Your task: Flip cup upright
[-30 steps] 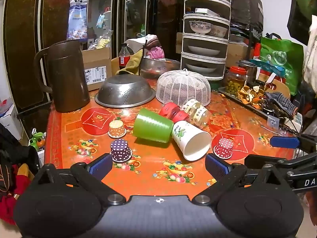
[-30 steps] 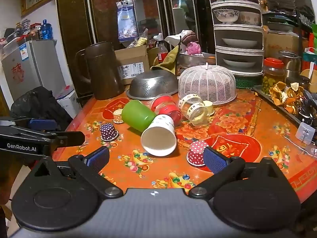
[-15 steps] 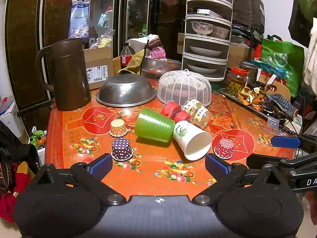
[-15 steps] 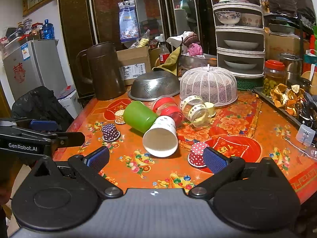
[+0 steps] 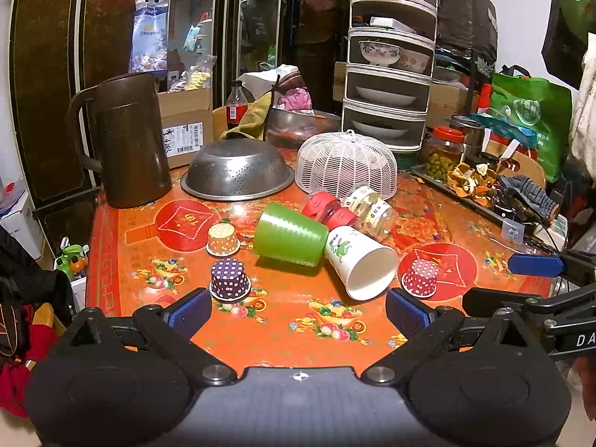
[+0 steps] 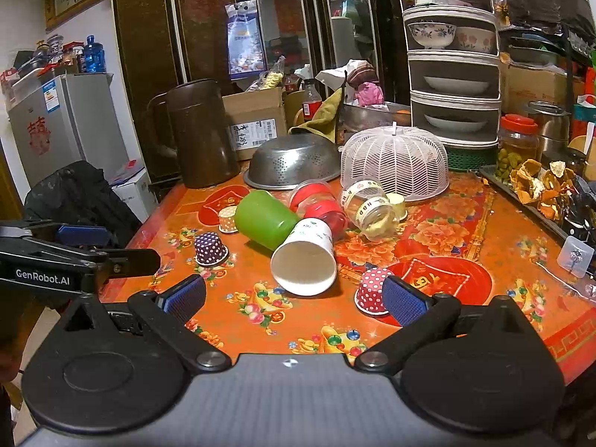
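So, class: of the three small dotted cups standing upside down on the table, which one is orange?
The orange dotted cup, beside the green cup. The other two are the purple one and the red one.

Indoor light was warm and fairly bright, apparently overhead. The glossy table (image 5: 123,223) threw soft glare patches near the brown pitcher (image 5: 130,141); more reflections sat on the dark cabinet doors (image 6: 208,18) behind it. The white paper cup (image 6: 303,260) cast a short soft shadow on the table. Fisheye bending was strong at the edges: the doors bowed, corners went black. Focus was sharp mid-table, slightly soft on the shelf tower (image 5: 389,59) right of the pitcher.
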The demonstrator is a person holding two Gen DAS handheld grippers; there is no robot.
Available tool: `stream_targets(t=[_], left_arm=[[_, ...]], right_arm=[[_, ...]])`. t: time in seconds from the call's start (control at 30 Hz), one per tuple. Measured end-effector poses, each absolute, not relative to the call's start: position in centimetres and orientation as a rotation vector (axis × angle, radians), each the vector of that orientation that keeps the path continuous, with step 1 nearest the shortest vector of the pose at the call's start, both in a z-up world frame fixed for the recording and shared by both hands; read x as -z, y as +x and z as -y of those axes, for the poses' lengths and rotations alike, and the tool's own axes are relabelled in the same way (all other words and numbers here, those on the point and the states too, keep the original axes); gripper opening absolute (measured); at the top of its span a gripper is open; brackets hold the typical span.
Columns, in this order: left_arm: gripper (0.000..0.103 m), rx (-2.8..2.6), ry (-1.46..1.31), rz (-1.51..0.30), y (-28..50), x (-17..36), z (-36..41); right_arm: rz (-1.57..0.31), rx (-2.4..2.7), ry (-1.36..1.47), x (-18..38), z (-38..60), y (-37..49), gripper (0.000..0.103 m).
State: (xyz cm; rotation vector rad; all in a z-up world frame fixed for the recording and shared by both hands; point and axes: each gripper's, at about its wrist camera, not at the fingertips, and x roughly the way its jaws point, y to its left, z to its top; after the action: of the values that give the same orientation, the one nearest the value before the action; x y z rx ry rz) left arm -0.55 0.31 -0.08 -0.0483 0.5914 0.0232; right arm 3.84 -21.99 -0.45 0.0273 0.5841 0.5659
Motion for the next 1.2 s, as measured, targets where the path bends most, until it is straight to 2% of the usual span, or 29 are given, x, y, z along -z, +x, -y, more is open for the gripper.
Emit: stream_targets(t=[1.2], left_arm=[[0.101,-0.023,-0.056,-0.597,-0.87,0.08,-0.42]], right_arm=[[-0.601,-0.572,0.047,0.38,22.27,3.83,0.102]])
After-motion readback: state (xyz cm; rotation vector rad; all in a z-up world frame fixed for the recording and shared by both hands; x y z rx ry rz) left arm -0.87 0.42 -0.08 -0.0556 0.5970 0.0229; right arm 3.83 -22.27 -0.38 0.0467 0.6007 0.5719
